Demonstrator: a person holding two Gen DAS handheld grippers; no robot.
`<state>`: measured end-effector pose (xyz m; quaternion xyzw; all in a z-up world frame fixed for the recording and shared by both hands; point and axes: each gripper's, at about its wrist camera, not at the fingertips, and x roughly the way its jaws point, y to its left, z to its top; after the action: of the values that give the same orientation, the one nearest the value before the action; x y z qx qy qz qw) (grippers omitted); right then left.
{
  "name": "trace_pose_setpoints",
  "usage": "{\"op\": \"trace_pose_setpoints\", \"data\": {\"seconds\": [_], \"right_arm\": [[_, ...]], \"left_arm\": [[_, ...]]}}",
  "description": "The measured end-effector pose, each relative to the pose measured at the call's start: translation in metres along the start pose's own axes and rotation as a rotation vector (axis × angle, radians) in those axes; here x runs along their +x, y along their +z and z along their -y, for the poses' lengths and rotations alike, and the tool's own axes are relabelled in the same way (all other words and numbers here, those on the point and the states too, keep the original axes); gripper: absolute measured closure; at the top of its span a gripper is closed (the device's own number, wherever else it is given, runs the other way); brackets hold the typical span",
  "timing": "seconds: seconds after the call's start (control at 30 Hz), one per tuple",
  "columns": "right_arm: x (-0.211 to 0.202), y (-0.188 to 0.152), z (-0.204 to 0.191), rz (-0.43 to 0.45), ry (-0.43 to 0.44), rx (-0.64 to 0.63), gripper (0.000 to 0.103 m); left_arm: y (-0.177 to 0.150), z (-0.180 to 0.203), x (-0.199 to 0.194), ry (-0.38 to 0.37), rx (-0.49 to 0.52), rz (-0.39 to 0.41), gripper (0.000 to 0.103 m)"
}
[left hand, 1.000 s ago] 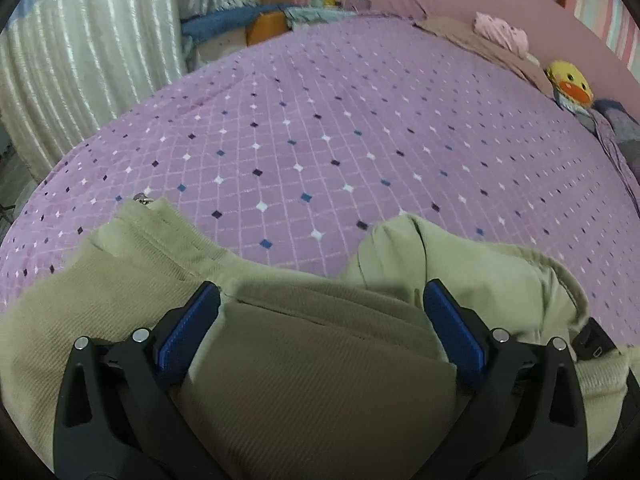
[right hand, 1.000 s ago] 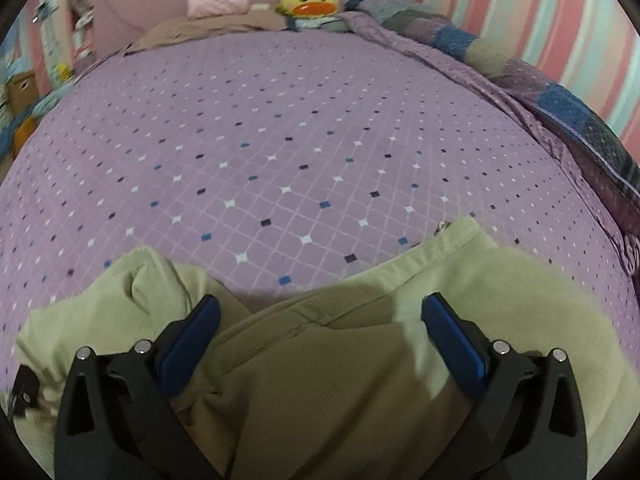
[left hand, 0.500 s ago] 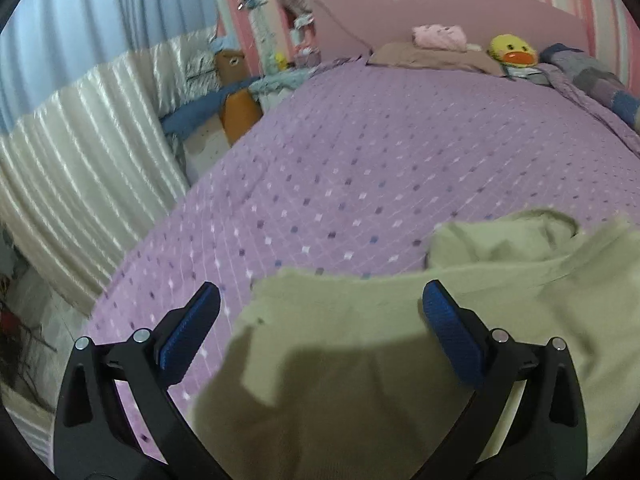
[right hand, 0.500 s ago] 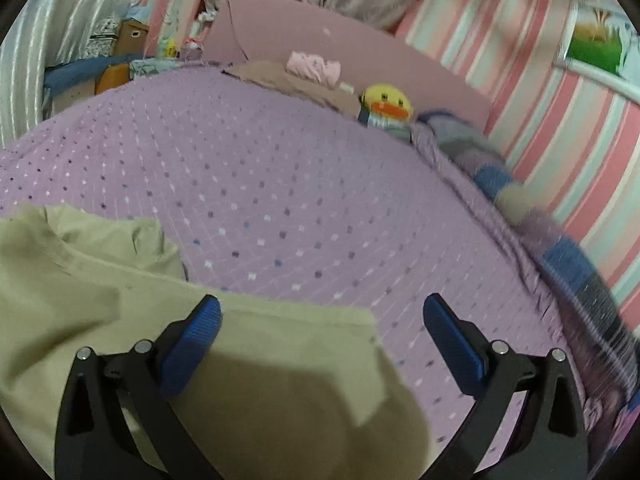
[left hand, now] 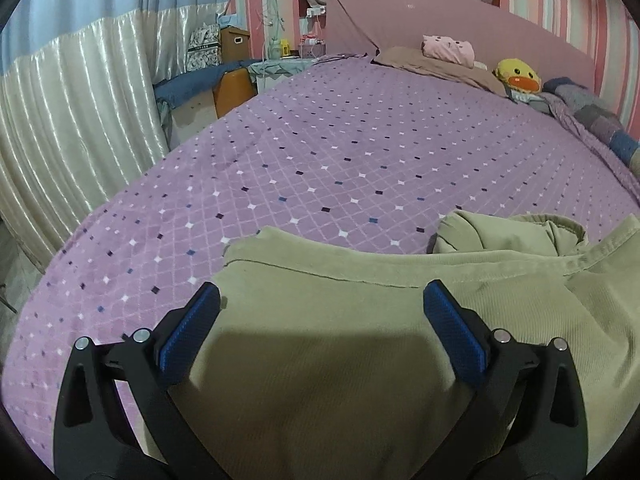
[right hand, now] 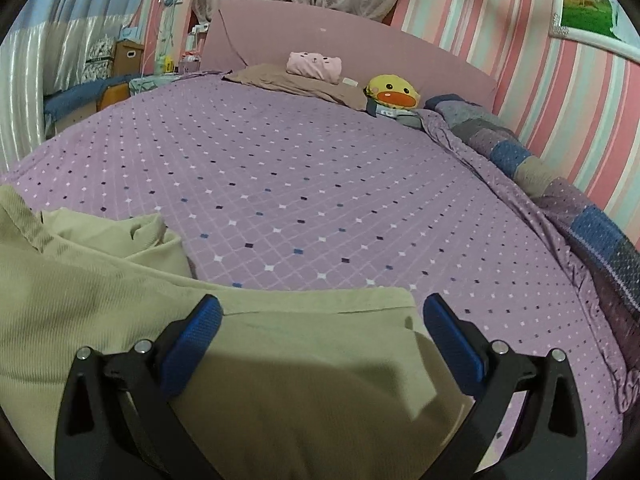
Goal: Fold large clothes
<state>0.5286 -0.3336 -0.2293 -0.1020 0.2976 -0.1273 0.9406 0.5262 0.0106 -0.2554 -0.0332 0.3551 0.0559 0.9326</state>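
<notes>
A large olive-green corduroy garment (left hand: 340,344) lies on the near part of the purple bed. It also shows in the right wrist view (right hand: 256,360). My left gripper (left hand: 320,320) is open over the garment's left part, near its far hem, holding nothing. My right gripper (right hand: 320,324) is open over the garment's right corner, holding nothing. A bunched part of the garment (left hand: 508,236) lies toward the middle, and it also shows in the right wrist view (right hand: 120,236).
The purple diamond-pattern bedspread (left hand: 340,152) stretches to a pink headboard (right hand: 360,48). A brown pillow (right hand: 288,82), a pink item (right hand: 314,65) and a yellow duck plush (right hand: 394,94) sit at the head. A patchwork quilt (right hand: 560,188) runs along the right edge. Curtains (left hand: 76,120) hang left.
Both grippers have lifted back and tilted up from the garment, so more of the bed and room shows. The garment now lies flatter, with a straight far hem.
</notes>
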Motion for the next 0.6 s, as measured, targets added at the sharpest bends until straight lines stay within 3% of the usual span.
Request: {"op": "trace_pose_setpoints", "data": {"seconds": [0.2, 0.6], "right_arm": [[0.0077, -0.0012, 0.0049, -0.006, 0.043, 0.042, 0.002], [0.0105, -0.0041, 0.0015, 0.014, 0.032, 0.059, 0.002]], "left_arm": [[-0.0021, -0.0012, 0.0050, -0.027, -0.029, 0.022, 0.003], [-0.0060, -0.0051, 0.0102, -0.066, -0.069, 0.040, 0.003]]}}
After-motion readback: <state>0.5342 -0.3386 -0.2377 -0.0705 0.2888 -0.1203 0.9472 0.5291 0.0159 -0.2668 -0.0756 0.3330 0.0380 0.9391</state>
